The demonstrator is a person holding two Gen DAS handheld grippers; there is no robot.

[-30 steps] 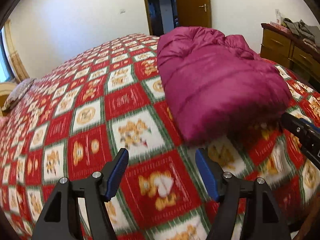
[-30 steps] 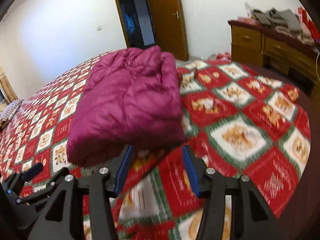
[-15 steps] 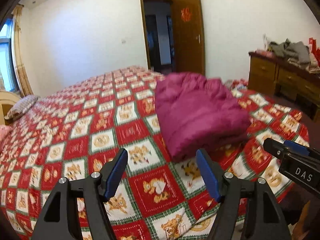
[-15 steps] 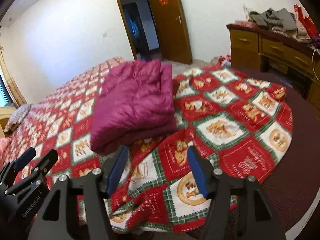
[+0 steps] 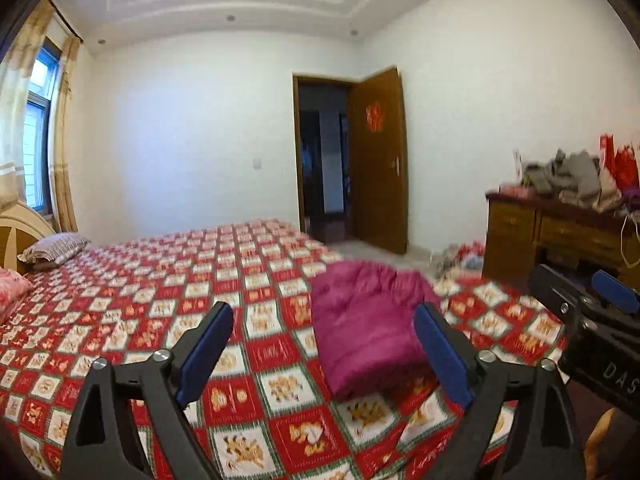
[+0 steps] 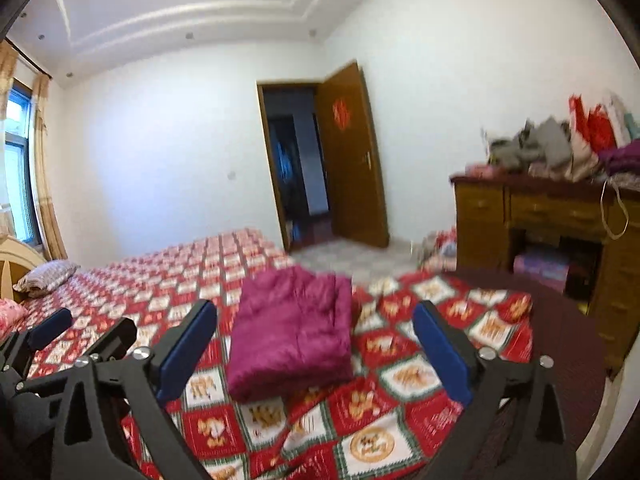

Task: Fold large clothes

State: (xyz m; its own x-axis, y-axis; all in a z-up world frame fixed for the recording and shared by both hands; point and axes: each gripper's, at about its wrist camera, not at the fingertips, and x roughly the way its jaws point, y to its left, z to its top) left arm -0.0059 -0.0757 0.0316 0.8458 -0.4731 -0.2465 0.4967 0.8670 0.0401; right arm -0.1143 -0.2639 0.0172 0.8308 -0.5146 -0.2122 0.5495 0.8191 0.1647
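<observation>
Left wrist view showed the left gripper (image 5: 324, 344) held level above the near edge of the bed (image 5: 168, 304), blue fingers (image 5: 206, 344) spread wide and gripping nothing. The right gripper (image 6: 316, 344) hung beside it in the same pose, also released and empty, its body visible at the right edge of the left view. The folded jacket (image 6: 292, 332) lay on the quilt (image 6: 420, 376) ahead of both, apart from the fingers, near the bed's foot corner.
</observation>
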